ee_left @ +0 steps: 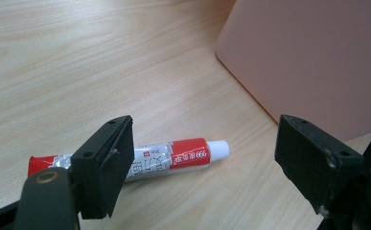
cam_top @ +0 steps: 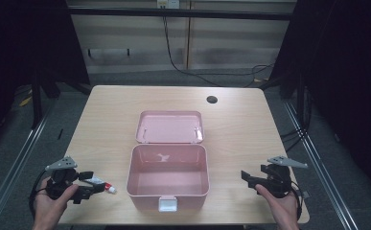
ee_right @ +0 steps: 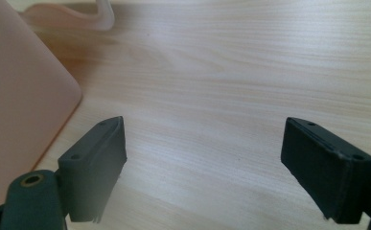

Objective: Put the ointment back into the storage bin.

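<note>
High view: both hand-held grippers, left (cam_top: 98,184) and right (cam_top: 248,178), gape, flanking the box (cam_top: 168,191).

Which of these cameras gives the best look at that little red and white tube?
The left gripper view: the tube lies close on the table, its white cap and red label plain, one black jaw covering part of it. The high view shows it small beside the pink box, by the left gripper.
</note>
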### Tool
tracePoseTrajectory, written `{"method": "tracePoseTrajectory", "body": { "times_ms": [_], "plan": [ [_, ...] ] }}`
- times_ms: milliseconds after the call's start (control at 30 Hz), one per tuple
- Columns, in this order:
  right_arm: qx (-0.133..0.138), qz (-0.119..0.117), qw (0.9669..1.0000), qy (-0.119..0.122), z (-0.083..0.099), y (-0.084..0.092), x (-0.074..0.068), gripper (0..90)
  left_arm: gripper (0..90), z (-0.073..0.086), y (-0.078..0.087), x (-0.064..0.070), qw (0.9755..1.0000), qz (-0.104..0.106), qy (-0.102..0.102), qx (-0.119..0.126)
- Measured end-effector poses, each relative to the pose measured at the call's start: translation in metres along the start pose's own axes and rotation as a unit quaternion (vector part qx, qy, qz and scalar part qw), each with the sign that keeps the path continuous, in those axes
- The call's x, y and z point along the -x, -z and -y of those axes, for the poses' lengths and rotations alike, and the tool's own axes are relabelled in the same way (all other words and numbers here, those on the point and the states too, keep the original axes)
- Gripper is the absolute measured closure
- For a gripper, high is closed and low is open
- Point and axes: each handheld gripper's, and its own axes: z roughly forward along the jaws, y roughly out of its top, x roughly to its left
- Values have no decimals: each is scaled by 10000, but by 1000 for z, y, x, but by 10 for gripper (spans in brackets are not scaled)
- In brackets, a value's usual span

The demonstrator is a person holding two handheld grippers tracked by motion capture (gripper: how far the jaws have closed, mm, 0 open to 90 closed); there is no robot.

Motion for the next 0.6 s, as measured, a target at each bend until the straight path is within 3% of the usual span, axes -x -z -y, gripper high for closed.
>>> {"method": "tracePoseTrajectory", "body": {
  "times_ms": [233, 433, 533, 600],
  "plan": [
    [326, -2, 9995, 57, 0, 8, -2, 183, 214, -1, 0, 1, 9999, 50, -71, -58],
    [387, -314, 9987, 100, 0, 9, -5, 187, 229, -8, 2, 6, 9996, 101, -189, -176],
    [365, -543, 9978, 125, 1, 8, -4, 191, 235, -13, 1, 9, 9986, -54, -377, -363],
    [313, -590, 9977, 117, 1, 8, -4, 193, 244, -16, 1, 11, 9978, 40, -438, -504]
  ]
}}
